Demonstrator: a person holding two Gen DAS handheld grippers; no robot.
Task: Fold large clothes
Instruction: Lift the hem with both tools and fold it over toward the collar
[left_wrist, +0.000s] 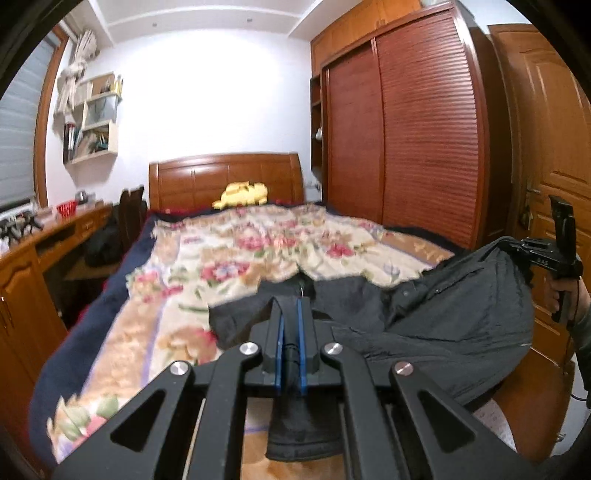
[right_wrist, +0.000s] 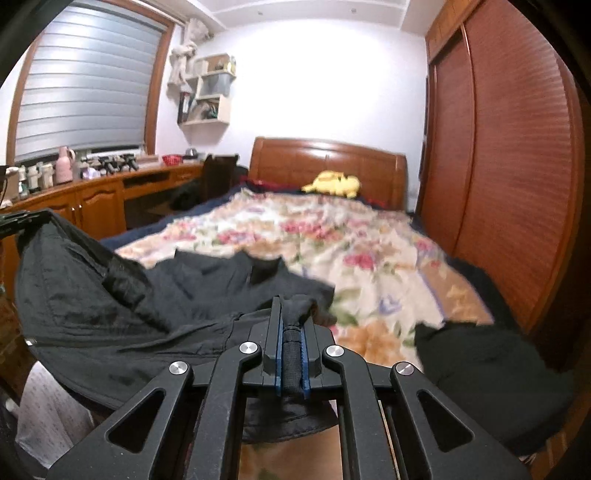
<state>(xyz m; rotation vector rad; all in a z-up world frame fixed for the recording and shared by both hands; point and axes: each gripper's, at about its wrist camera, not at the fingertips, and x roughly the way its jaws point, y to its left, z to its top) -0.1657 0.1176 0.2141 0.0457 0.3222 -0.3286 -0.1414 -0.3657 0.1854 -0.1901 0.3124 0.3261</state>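
A large black jacket (left_wrist: 443, 317) hangs stretched between my two grippers above the near end of the bed; it also shows in the right wrist view (right_wrist: 110, 295). My left gripper (left_wrist: 290, 306) is shut on one edge of the jacket. My right gripper (right_wrist: 291, 306) is shut on a bunched black edge of it. The right gripper shows at the far right of the left wrist view (left_wrist: 517, 247), and the left gripper shows at the left edge of the right wrist view (right_wrist: 26, 219). Part of the jacket rests on the floral blanket (left_wrist: 240, 258).
The bed (right_wrist: 332, 236) has a wooden headboard (left_wrist: 225, 177) and a yellow plush toy (left_wrist: 243, 194). A wooden desk (right_wrist: 92, 192) with small items stands to the left, a wardrobe (left_wrist: 406, 129) to the right. Another dark garment (right_wrist: 487, 369) lies at the bed's right corner.
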